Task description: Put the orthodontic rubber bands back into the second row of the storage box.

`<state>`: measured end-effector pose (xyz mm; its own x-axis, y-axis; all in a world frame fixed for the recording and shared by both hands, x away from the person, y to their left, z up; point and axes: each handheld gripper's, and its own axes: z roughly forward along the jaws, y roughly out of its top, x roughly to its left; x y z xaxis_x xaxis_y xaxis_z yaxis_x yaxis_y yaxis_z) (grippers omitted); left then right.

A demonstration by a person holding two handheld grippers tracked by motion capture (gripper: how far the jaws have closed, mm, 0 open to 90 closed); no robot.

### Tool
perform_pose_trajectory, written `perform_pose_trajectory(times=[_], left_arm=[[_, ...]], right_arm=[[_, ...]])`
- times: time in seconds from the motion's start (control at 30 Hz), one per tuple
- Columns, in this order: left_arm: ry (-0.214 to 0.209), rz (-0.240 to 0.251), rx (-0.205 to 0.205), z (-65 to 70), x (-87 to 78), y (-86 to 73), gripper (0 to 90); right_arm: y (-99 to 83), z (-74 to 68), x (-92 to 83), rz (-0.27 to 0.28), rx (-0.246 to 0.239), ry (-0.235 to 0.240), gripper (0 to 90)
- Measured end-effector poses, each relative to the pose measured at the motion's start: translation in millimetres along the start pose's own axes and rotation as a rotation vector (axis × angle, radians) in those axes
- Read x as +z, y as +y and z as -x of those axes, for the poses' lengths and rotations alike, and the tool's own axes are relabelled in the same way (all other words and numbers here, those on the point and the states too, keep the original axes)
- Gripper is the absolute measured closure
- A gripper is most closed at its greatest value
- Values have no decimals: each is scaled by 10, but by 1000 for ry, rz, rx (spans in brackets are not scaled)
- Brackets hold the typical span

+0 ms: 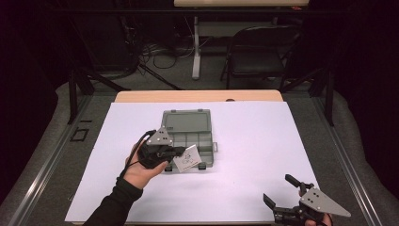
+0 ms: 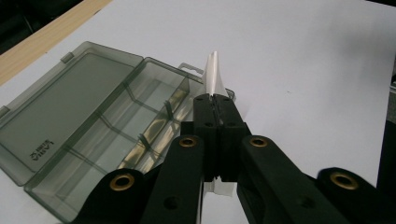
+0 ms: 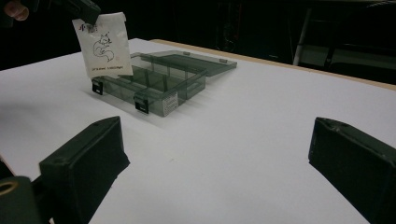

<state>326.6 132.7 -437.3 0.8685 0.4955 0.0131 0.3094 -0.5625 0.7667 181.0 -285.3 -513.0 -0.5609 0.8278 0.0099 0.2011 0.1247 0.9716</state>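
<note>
A grey see-through compartment box (image 1: 188, 132) lies mid-table with its lid folded open toward the far side. My left gripper (image 1: 180, 152) hovers at the box's near left corner, shut on a small white packet (image 1: 187, 158) printed with a squirrel drawing. In the left gripper view the jaws (image 2: 214, 100) pinch the packet (image 2: 213, 74) edge-on, with the box (image 2: 93, 116) to their left. The right gripper view shows the packet (image 3: 105, 46) hanging above the box (image 3: 159, 79). My right gripper (image 1: 277, 188) rests near the front right edge, open, with nothing between its fingers (image 3: 84, 163).
A white sheet (image 1: 244, 141) covers the wooden table (image 1: 197, 96). Beyond the far edge stand a black chair (image 1: 259, 52), a table leg and cables on the floor. Dark frame posts flank both sides of the table.
</note>
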Motion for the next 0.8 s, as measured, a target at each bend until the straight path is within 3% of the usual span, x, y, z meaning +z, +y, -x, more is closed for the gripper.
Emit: perform_pose_trajectory(times=[0.5,0.8], left_arm=[[28,-14,-20,-201,5,4,897],[35,-39,-37,-340,133,-1,897]], right_arm=[[2,3,-6,-7,-5,2,31],[-1,-3,1,-4,3,2,31]])
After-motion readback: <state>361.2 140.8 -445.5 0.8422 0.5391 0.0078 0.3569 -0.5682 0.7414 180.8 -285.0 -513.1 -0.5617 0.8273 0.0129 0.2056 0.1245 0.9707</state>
